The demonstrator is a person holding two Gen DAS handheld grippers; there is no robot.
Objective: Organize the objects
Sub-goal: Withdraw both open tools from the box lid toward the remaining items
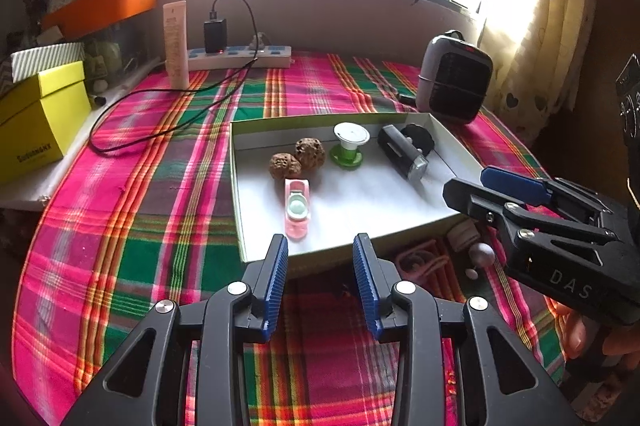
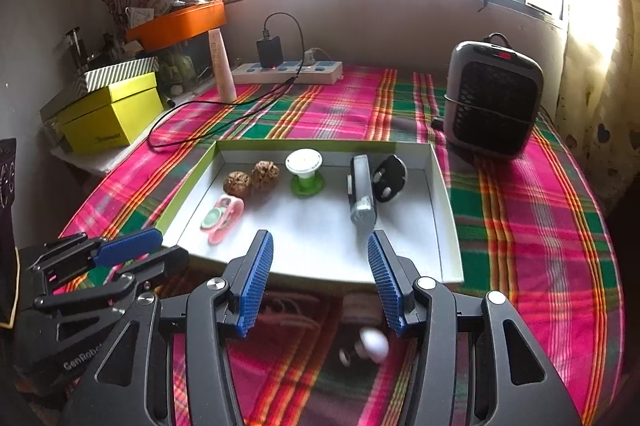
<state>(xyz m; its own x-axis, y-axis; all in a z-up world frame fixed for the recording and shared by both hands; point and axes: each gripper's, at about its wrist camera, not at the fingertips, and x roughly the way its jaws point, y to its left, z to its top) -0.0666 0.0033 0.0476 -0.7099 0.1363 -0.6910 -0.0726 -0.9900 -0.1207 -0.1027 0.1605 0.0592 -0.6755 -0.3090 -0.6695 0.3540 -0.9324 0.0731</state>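
Left wrist view: left gripper (image 1: 320,258) is hovering at the tray's (image 1: 344,244) near rim, fingers spread wide, holding nothing. Right gripper (image 1: 468,186) is reaching over the tray's right corner. Risk: either one dropping could be catching the rim and tipping the tray. The pink holder (image 1: 297,208) is lying near that rim.

Right wrist view: right gripper (image 2: 320,254) is also gaping, empty. Below it a blurred white ball (image 2: 374,344), possibly beads, is sitting outside the tray on the counter (image 2: 540,246); open room is lying to the right.
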